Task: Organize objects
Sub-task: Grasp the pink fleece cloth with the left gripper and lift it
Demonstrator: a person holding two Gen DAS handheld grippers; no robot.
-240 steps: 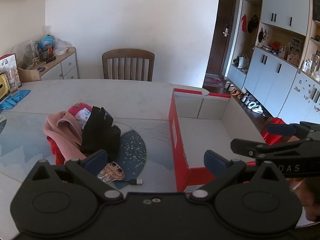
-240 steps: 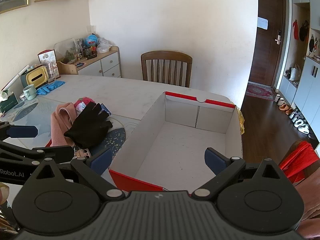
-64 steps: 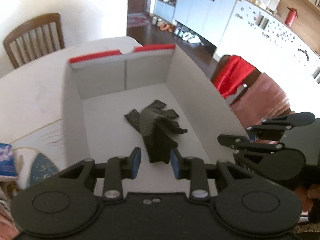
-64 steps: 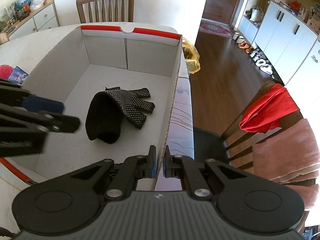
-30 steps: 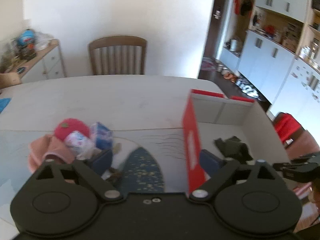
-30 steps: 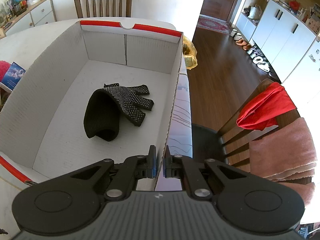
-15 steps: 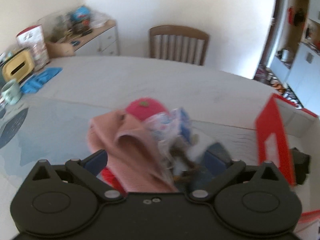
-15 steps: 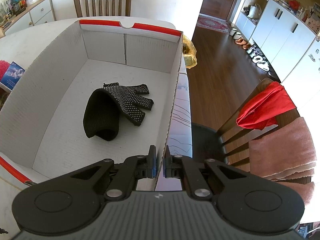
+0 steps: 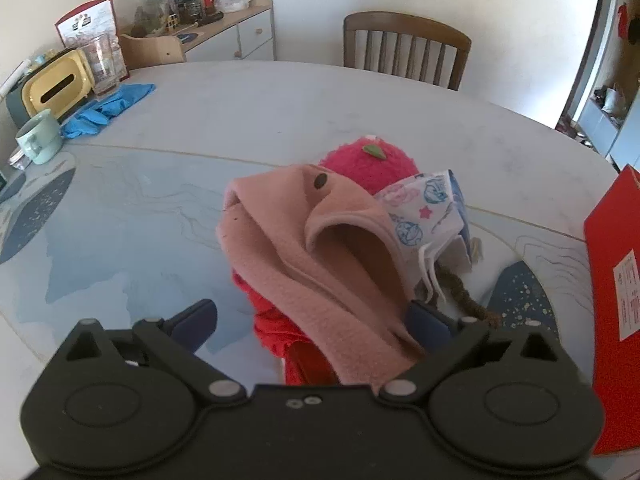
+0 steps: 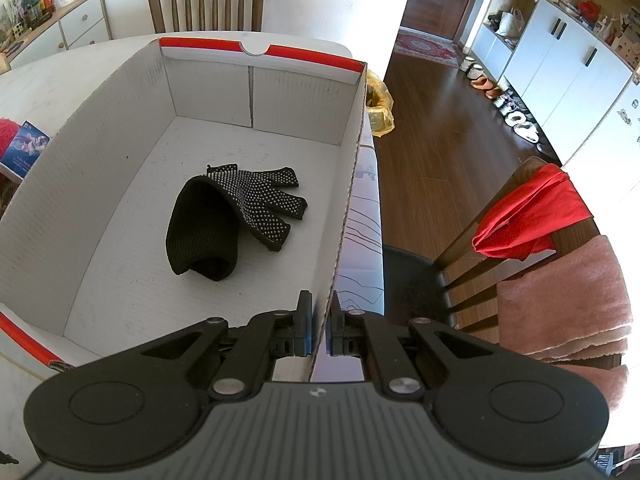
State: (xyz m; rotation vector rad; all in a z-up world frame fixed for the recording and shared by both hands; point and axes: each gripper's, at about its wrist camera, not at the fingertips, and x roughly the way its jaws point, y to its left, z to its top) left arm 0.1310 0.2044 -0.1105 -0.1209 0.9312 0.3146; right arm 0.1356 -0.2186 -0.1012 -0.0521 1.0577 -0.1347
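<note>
A heap of soft things lies on the table in the left wrist view: a pink fleece cloth [image 9: 320,256] on top, a red fuzzy hat [image 9: 368,162] behind it, a printed white cloth [image 9: 424,212] to its right and red fabric [image 9: 276,328] underneath. My left gripper [image 9: 316,314] is open, its pads on either side of the pink cloth's near end without pressing it. In the right wrist view my right gripper [image 10: 319,330] is shut on the right wall of the red-and-white cardboard box [image 10: 352,184]. A pair of black dotted gloves [image 10: 232,208] lies on the box floor.
The box's red outer wall [image 9: 612,280] stands to the right of the heap. A mint mug [image 9: 38,140], blue gloves [image 9: 108,108] and a yellow tissue box [image 9: 56,84] sit at the table's far left. Wooden chairs stand behind the table [image 9: 404,48] and to the right of the box [image 10: 520,240].
My left gripper has swung left from the box and come down over the heap, which now fills the space between its open fingers. The right gripper has kept still on the box wall.
</note>
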